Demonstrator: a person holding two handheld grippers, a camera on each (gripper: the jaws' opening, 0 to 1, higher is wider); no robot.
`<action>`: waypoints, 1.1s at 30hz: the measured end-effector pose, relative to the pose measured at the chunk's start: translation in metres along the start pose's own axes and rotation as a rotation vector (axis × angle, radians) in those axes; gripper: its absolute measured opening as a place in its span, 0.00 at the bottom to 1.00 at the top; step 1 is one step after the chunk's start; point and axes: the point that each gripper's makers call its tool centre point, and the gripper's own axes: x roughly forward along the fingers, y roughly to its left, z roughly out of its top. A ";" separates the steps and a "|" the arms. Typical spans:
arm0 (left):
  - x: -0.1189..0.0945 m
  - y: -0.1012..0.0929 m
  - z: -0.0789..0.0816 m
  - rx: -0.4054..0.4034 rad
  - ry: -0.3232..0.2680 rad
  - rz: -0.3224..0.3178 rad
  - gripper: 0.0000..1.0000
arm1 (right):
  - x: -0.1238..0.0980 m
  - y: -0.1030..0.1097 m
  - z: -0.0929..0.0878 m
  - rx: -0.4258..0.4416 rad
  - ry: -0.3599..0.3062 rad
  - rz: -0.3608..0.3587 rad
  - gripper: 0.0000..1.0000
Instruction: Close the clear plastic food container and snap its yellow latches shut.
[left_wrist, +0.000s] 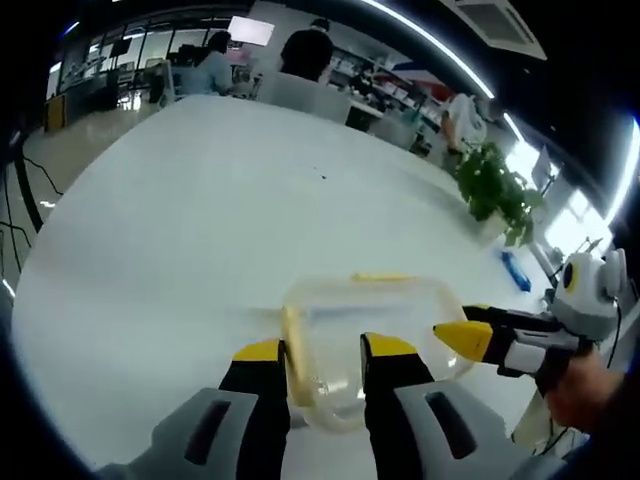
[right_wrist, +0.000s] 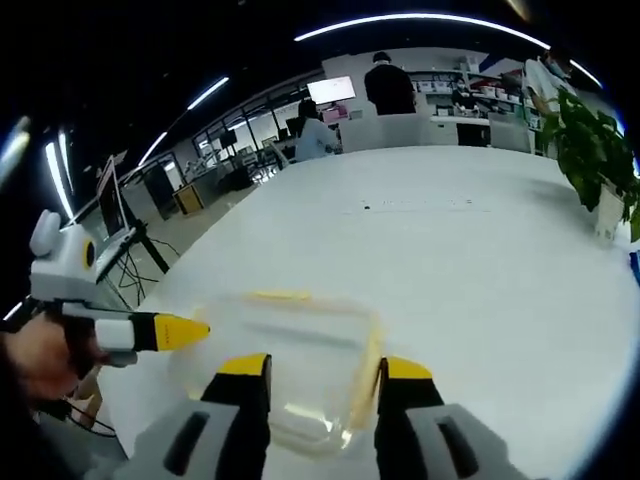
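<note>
The container (left_wrist: 365, 345) is seen lying flat on the white table (left_wrist: 200, 230), directly ahead of both grippers, which face it from opposite ends. In the left gripper view the near end of the box is framed between the spread jaws of the left gripper (left_wrist: 325, 352), and a yellow latch (left_wrist: 293, 355) is seen running along the edge just inside the left-hand jaw; whether the jaws touch the plastic cannot be told. A second latch (left_wrist: 382, 277) lies along the far edge. From the right of that view the right gripper (left_wrist: 465, 338) reaches in, its yellow tip at the box's side wall. In the right gripper view the same box (right_wrist: 290, 365) sits between the parted jaws of the right gripper (right_wrist: 325, 368), with one yellow strip (right_wrist: 368, 365) just inside the right-hand jaw and another (right_wrist: 280, 296) along the far rim, while the left gripper (right_wrist: 185, 330) comes in from the left, its tip beside the box's wall. The long axis appears to run roughly across the line between the two grippers. The lid appears to be seated already, though this is blurred. Both tools are about equally near; each is judged closest to the latch beside its own jaw, so the coming press would turn on that latch being pushed down against the wall.
</note>
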 end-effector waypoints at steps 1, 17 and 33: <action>0.001 0.002 0.002 0.004 0.001 0.002 0.26 | 0.003 0.001 0.003 0.007 0.000 -0.001 0.38; 0.006 0.016 0.018 0.022 -0.042 0.049 0.26 | 0.015 0.005 0.011 0.012 -0.012 0.005 0.37; 0.010 0.010 0.032 0.016 -0.175 -0.011 0.75 | 0.018 0.004 0.018 0.164 -0.105 0.066 0.70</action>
